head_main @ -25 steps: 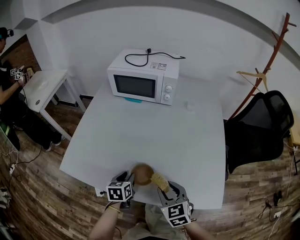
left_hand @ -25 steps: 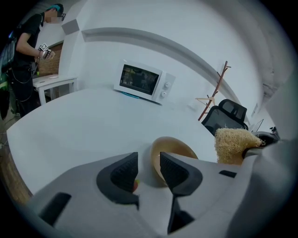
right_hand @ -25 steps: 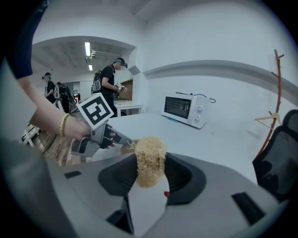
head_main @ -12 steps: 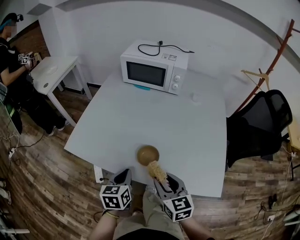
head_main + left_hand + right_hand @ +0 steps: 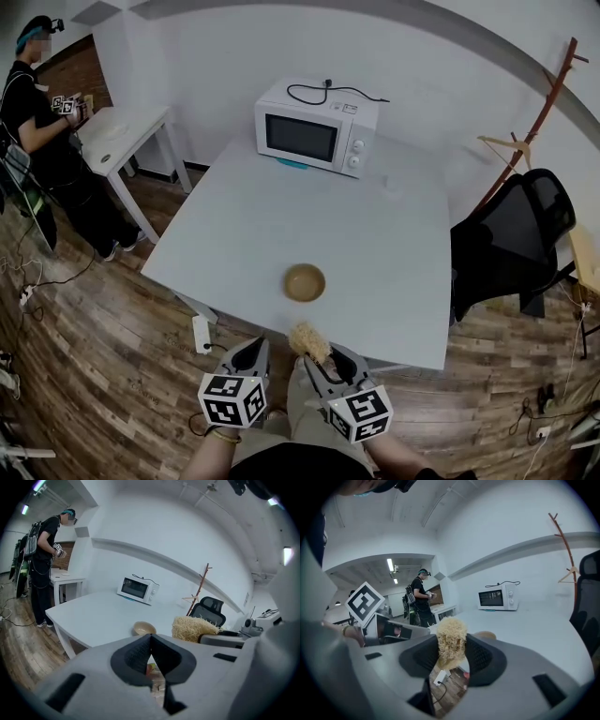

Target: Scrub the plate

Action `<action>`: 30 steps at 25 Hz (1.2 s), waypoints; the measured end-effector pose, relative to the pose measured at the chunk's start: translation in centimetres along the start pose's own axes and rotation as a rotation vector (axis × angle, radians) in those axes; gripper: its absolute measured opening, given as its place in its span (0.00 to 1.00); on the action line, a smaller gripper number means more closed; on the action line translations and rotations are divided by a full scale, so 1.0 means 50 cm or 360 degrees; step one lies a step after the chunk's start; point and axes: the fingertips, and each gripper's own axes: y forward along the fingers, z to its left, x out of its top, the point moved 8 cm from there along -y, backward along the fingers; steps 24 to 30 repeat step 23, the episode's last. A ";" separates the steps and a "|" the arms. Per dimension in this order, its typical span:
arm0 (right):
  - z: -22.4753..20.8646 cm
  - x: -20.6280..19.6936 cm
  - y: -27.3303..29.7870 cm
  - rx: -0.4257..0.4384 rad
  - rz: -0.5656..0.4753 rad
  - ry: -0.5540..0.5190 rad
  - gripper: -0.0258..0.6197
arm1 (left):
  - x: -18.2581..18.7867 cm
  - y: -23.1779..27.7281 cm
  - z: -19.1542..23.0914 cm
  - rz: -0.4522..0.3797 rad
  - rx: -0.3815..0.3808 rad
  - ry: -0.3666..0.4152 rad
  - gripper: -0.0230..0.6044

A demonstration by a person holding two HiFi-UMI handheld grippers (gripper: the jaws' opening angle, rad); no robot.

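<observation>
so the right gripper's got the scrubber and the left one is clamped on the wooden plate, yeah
Not quite: the left gripper is shut on nothing, as the left gripper view shows. The wooden plate sits free on the table. The right gripper does hold the scrubber.

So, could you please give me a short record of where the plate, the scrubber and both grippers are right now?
plate: on the table, near its front edge, untouched
scrubber: clamped in the right gripper, off the table
left gripper: shut, nothing between its jaws
microwave: far side of the table
scrubbing: not yet begun
</observation>
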 end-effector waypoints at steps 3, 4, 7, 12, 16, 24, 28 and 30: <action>0.019 -0.001 -0.022 -0.0003 -0.0029 -0.0012 0.30 | -0.010 -0.023 -0.013 -0.0008 -0.0021 0.0007 0.06; 0.024 -0.001 -0.027 -0.0006 -0.0039 -0.0013 0.30 | -0.013 -0.030 -0.016 -0.0010 -0.0027 0.0009 0.06; 0.037 -0.005 -0.040 -0.0008 -0.0063 -0.0009 0.30 | -0.021 -0.047 -0.021 -0.0021 -0.0039 0.0009 0.06; 0.052 -0.003 -0.052 -0.0001 -0.0085 -0.0023 0.30 | -0.022 -0.067 -0.026 -0.0044 -0.0046 0.0002 0.06; 0.055 0.004 -0.057 0.0001 -0.0104 -0.0029 0.30 | -0.017 -0.073 -0.032 -0.0060 -0.0047 0.0004 0.06; 0.059 0.010 -0.059 -0.0011 -0.0122 -0.0039 0.30 | -0.014 -0.071 -0.038 -0.0054 -0.0076 0.0003 0.06; 0.059 0.010 -0.059 -0.0011 -0.0122 -0.0039 0.30 | -0.014 -0.071 -0.038 -0.0054 -0.0076 0.0003 0.06; 0.059 0.010 -0.059 -0.0011 -0.0122 -0.0039 0.30 | -0.014 -0.071 -0.038 -0.0054 -0.0076 0.0003 0.06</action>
